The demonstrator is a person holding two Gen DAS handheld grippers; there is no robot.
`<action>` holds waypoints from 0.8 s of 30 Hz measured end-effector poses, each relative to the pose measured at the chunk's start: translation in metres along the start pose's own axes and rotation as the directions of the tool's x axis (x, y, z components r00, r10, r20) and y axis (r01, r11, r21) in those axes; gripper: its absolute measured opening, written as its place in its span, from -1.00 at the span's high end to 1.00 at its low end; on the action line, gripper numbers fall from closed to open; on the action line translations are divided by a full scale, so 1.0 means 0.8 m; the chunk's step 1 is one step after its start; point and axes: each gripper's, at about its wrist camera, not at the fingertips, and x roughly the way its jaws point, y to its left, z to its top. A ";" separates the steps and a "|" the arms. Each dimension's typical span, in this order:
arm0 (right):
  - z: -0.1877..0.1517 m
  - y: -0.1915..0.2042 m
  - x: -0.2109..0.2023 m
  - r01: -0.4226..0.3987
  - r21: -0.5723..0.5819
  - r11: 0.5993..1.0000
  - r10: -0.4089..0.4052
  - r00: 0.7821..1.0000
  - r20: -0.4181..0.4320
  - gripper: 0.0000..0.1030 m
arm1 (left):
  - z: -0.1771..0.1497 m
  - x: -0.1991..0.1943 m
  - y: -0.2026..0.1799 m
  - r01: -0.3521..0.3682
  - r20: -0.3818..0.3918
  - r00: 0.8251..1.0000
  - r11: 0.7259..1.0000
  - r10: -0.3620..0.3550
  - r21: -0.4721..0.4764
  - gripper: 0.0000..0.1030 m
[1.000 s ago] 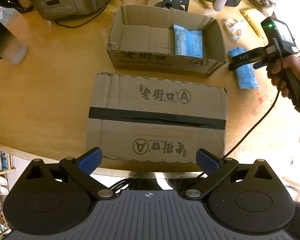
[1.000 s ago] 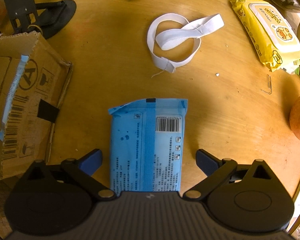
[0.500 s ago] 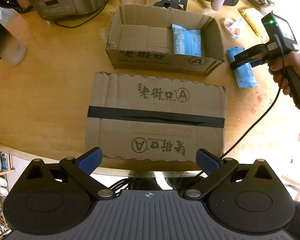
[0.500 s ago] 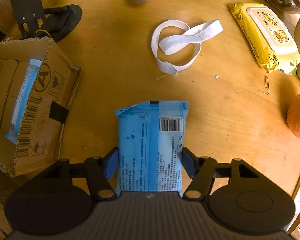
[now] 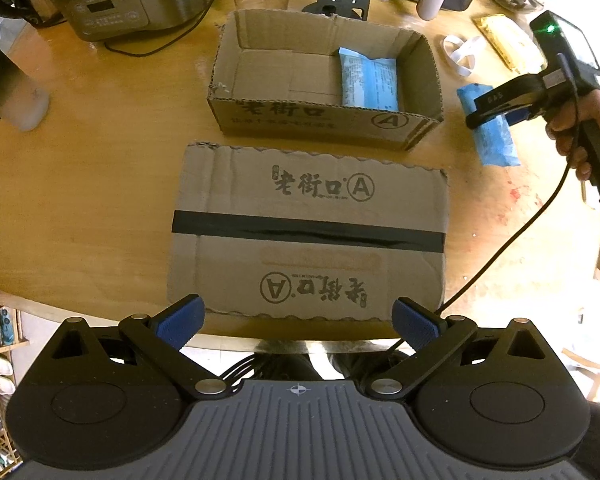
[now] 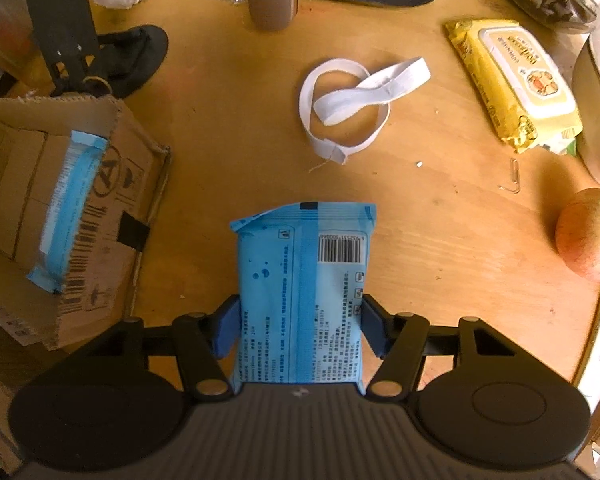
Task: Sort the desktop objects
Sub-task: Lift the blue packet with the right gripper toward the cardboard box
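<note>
On a round wooden table (image 6: 228, 168), my right gripper (image 6: 298, 326) clamps a glossy blue plastic wipes pack (image 6: 302, 292) by its long sides, its blue ribbed pads pressed into the soft wrapper.

My left gripper (image 5: 298, 322) hangs with fingers spread wide and nothing between them, over the near edge of a flat corrugated cardboard sheet (image 5: 308, 232) crossed by a strip of black tape. Beyond it sits an open-topped corrugated cardboard box (image 5: 324, 80) with a second blue wipes pack (image 5: 368, 80) lying against its right wall. From the left camera, the held pack shows just to the right of that box. Ahead of my right gripper lie a looped white elastic band (image 6: 352, 104), a crinkled yellow wipes packet (image 6: 514, 84), and a round reddish apple (image 6: 588, 236).
</note>
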 end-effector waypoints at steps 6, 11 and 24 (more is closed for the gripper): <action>-0.004 -0.014 -0.030 0.004 0.008 1.000 -0.005 1.000 0.005 -0.16 | -0.001 -0.001 0.000 0.004 0.004 1.000 1.000 -0.005 0.004 -1.00; 0.020 -0.020 -0.023 0.011 0.016 1.000 -0.011 1.000 0.002 -0.17 | -0.003 -0.002 0.002 0.007 0.009 1.000 1.000 -0.007 0.003 -1.00; 0.024 -0.009 -0.074 0.021 0.038 0.999 -0.022 0.999 0.024 -0.17 | -0.005 -0.003 0.005 0.017 0.019 1.000 1.000 -0.017 0.003 -1.00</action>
